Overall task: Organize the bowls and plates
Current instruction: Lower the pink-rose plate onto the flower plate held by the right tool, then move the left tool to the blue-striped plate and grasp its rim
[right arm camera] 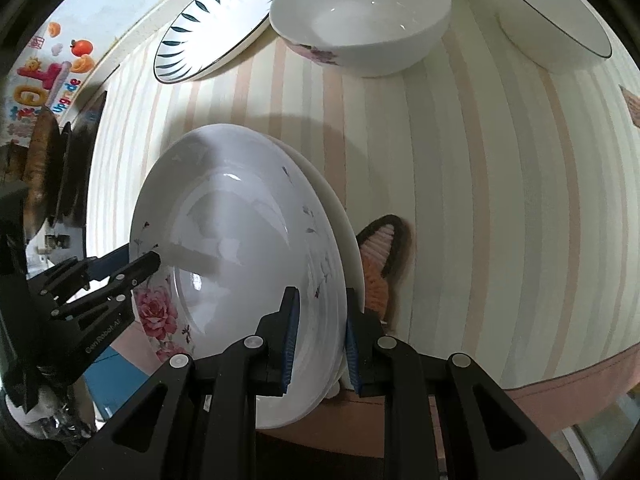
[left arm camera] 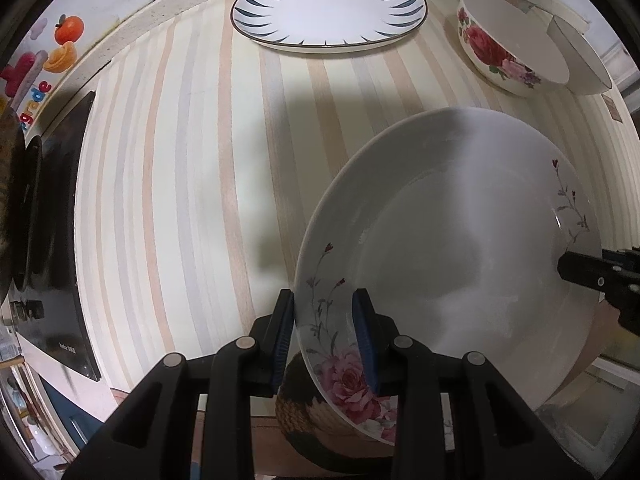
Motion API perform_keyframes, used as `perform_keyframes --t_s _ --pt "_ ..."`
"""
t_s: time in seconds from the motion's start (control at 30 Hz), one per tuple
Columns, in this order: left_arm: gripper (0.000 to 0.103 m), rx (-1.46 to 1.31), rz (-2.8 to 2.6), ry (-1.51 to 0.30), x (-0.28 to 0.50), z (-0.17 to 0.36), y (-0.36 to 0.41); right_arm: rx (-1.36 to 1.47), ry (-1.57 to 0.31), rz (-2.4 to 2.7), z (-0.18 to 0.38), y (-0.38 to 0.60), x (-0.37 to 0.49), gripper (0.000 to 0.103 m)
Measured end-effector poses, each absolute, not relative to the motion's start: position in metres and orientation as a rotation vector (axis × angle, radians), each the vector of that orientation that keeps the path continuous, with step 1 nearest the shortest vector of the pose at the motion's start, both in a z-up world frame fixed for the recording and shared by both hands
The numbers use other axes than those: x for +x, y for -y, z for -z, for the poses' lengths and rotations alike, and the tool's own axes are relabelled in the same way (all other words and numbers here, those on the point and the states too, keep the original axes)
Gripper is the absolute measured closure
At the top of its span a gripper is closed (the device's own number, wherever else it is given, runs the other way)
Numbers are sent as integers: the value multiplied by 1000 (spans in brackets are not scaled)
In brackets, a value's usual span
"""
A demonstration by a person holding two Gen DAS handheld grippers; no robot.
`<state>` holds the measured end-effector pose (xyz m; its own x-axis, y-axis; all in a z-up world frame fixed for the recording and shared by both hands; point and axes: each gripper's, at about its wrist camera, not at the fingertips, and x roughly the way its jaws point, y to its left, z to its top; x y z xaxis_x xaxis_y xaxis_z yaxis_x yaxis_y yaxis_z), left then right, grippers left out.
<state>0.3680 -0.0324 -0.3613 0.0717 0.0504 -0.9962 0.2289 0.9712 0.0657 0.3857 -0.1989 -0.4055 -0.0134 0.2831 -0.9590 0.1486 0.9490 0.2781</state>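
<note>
A pastel-striped tablecloth (left arm camera: 192, 184) covers the table beside a black cooktop (left arm camera: 60, 220) (colourful wall stickers (left arm camera: 60, 44) behind).

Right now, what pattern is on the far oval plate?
Dark teal leaf strokes radiating round a white oval plate; left wrist view shows it best.

"upgrade" on wall sticker (right arm camera: 66, 92).

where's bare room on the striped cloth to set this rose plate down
The widest bare patch is the striped cloth between the black cooktop, the leaf-pattern plate and the held rose plate. The far right is crowded with the rose bowl and dark-rimmed bowl.
</note>
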Motion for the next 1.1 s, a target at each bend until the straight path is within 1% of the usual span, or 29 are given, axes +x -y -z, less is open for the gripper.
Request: perform_keyframes --t_s 0.4,0.53,0.63,0.77,0.8,0.87,0.9,0.93,1.03,1.1 --pt "76 220 133 -1506 365 357 30 365 -1613 -72 405 197 389 80" --pt "76 206 135 -1514 364 352 28 367 -1616 -61 403 201 389 78" --pt "76 174 138 -1517 362 340 23 399 -1622 -68 400 209 390 78" --pt "75 102 153 -1472 374 306 12 475 -1571 -119 370 215 401 78" --pt "75 72 148 -1442 384 294 7 492 -1548 -140 360 215 408 76" --pt "74 22 143 -1406 404 279 -1 522 -1488 -182 337 216 432 68" --pt "72 -8 137 -1385 423 272 -6 525 -1453 -199 325 215 450 58" --pt "72 -23 129 -1372 437 270 -9 521 -1430 -210 319 217 465 54" --pt "72 -76 94 -1343 489 275 -23 461 -1359 -207 311 212 527 54" --pt "72 -118 78 -1353 521 291 -29 436 -1360 -193 324 208 571 54"
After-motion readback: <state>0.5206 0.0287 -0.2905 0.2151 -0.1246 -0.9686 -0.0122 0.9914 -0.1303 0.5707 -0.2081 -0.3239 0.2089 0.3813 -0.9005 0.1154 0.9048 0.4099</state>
